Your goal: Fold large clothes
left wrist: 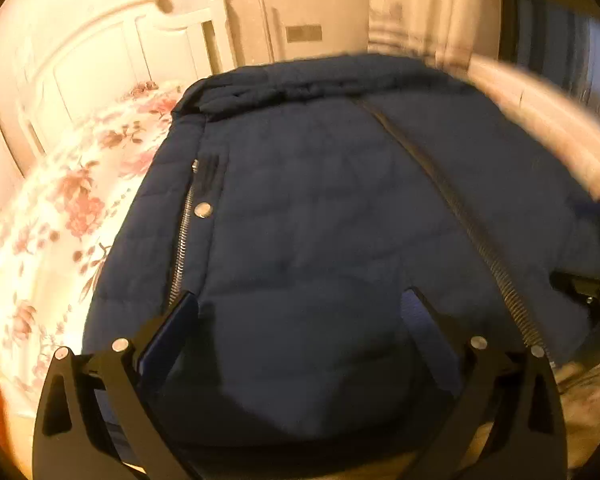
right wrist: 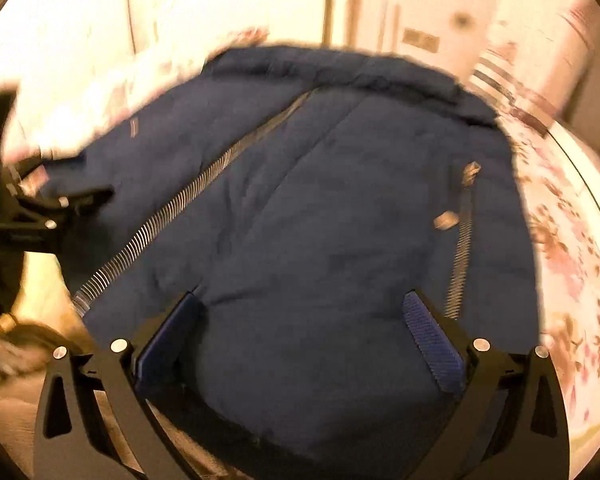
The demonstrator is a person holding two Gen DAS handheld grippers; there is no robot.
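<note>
We are in a bedroom, by a bed with a flowery pink and white sheet point(left wrist: 60, 216). Our big puffy dark blue jacket point(left wrist: 320, 220) lies spread on it, its silver zipper point(right wrist: 172, 208) showing. Our left gripper point(left wrist: 300, 300) and right gripper point(right wrist: 306, 300) both hang wide apart over the hem, holding nothing. We think the folding is just starting. Next we must pinch the hem.

The quilted jacket point(left wrist: 320, 220) ahead of the left tool point(left wrist: 300, 304) is dark navy with silver zipper teeth point(left wrist: 182, 236) and a silver snap point(left wrist: 203, 209). The bedsheet point(left wrist: 60, 216) beside it is white with pink flowers. Both tools are black with blue pads point(right wrist: 432, 340).
</note>
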